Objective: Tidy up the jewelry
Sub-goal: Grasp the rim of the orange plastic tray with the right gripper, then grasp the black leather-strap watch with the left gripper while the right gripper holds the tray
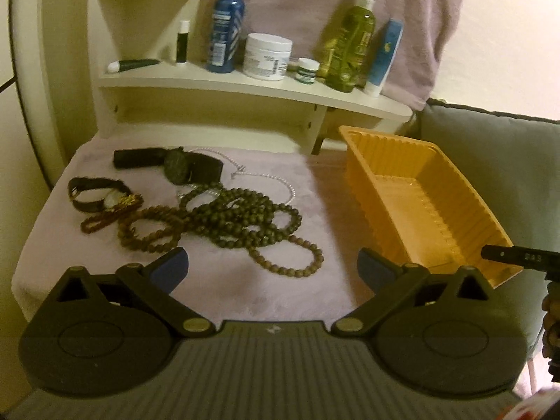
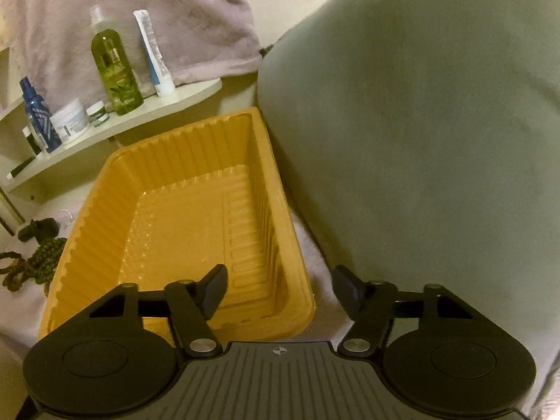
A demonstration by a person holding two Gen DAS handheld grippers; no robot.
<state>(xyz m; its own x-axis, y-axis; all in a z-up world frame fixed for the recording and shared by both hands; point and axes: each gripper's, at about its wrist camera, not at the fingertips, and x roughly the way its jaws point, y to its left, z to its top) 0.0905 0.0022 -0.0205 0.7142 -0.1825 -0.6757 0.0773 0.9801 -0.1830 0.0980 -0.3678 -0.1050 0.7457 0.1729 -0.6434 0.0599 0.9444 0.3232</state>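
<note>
Flanking the orange tray (image 2: pixel 105 189), a green cushion (image 2: pixel 420 140); both tongs (image 1: pixel 273 266) (image 2: pixel 280 287) spread, empty.

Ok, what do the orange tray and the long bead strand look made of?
Orange tray: thin moulded plastic, judging by its ribbed walls and glossy, slightly see-through floor. Bead strand: dull olive-brown round beads, probably wood or seed; the matte look leaves that open.

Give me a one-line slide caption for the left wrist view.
Open left gripper hovers before tangled bead necklace; empty orange tray waits alongside.
</note>
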